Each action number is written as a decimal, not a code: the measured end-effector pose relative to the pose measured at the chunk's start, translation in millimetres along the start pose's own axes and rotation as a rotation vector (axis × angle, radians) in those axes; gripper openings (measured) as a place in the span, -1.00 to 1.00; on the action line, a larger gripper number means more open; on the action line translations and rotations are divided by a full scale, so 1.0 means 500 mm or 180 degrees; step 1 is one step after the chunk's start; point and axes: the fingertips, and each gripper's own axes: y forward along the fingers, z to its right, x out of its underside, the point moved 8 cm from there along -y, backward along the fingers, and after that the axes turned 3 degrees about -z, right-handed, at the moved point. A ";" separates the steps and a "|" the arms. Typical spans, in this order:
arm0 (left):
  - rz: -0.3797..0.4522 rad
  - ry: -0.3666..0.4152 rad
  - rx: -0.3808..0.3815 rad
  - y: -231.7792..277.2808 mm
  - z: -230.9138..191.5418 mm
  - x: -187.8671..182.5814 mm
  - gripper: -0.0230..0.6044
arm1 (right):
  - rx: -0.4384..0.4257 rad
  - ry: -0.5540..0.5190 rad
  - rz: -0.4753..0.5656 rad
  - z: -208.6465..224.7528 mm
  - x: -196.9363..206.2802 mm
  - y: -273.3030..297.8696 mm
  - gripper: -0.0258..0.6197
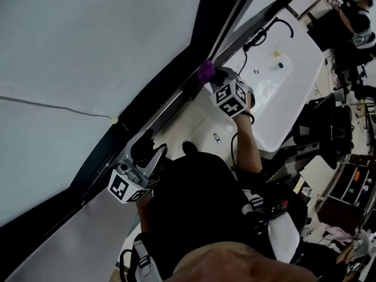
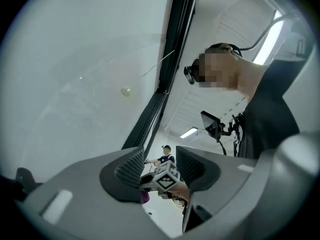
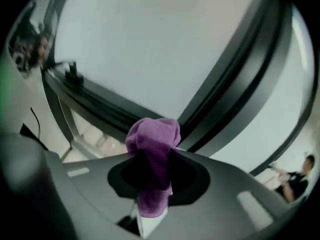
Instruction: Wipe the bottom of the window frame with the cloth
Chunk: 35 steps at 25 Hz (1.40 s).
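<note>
The purple cloth (image 1: 205,71) is bunched in my right gripper (image 1: 212,75), whose jaws are shut on it, and it meets the dark window frame (image 1: 170,98) that runs diagonally under the glass. In the right gripper view the cloth (image 3: 152,144) bulges out past the right gripper (image 3: 152,156), just in front of the frame's rails (image 3: 100,104). My left gripper (image 1: 147,148) is lower left along the same frame, open and empty. In the left gripper view its jaws (image 2: 159,166) stand apart, and the right gripper's marker cube (image 2: 167,179) shows beyond them.
A white sill (image 1: 188,128) runs beside the frame. To the right stands a white basin-like table (image 1: 276,93) with a black curved tap (image 1: 281,23). A person (image 1: 352,16) works at the far upper right. A cord with a small bead (image 1: 113,120) crosses the glass.
</note>
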 end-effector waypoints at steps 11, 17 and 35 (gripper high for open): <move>0.0252 0.0367 -0.0519 0.018 0.094 -0.031 -0.28 | -0.2516 0.2138 0.3533 -0.060 0.040 -0.219 -0.68; 0.0288 0.0287 -0.1097 -0.067 0.167 0.002 -0.28 | -0.3063 0.1671 0.3480 -0.126 0.041 -0.211 -0.68; 0.0520 0.0475 -0.1723 -0.295 0.247 -0.031 -0.28 | -0.3696 0.0952 0.3537 -0.333 -0.092 -0.290 -0.68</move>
